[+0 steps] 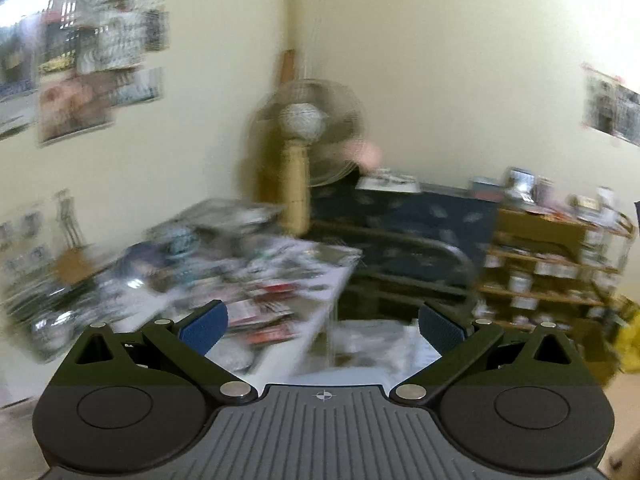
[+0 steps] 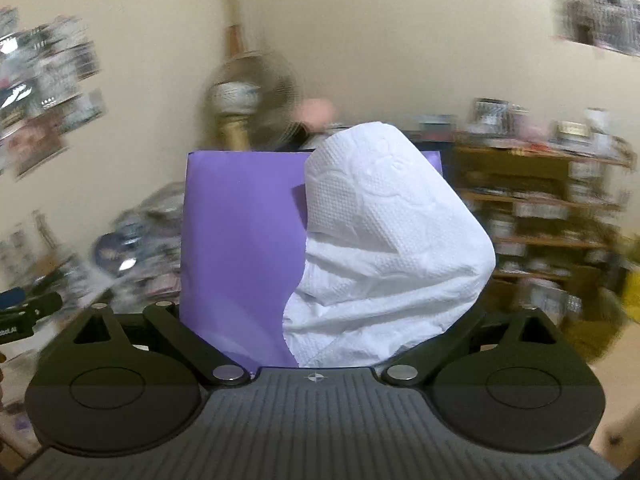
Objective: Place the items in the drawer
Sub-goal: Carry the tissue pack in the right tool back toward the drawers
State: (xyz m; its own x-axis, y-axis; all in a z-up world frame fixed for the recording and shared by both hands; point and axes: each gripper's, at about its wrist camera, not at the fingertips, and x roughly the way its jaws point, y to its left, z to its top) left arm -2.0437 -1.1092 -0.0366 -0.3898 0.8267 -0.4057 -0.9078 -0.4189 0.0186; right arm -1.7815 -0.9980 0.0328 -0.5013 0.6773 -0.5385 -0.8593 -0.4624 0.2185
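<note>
White embossed tissue (image 2: 384,236) against a plain purple pack (image 2: 240,240); blue dimpled pads (image 1: 204,330).

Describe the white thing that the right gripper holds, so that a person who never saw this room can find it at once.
Look at the right gripper in its own wrist view: two things stand up between its fingers and fill the middle of the picture. The white one is a crumpled paper towel, on the right of a flat purple sheet. Its embossed, dimpled surface and soft folds set it apart from the smooth purple sheet.
</note>
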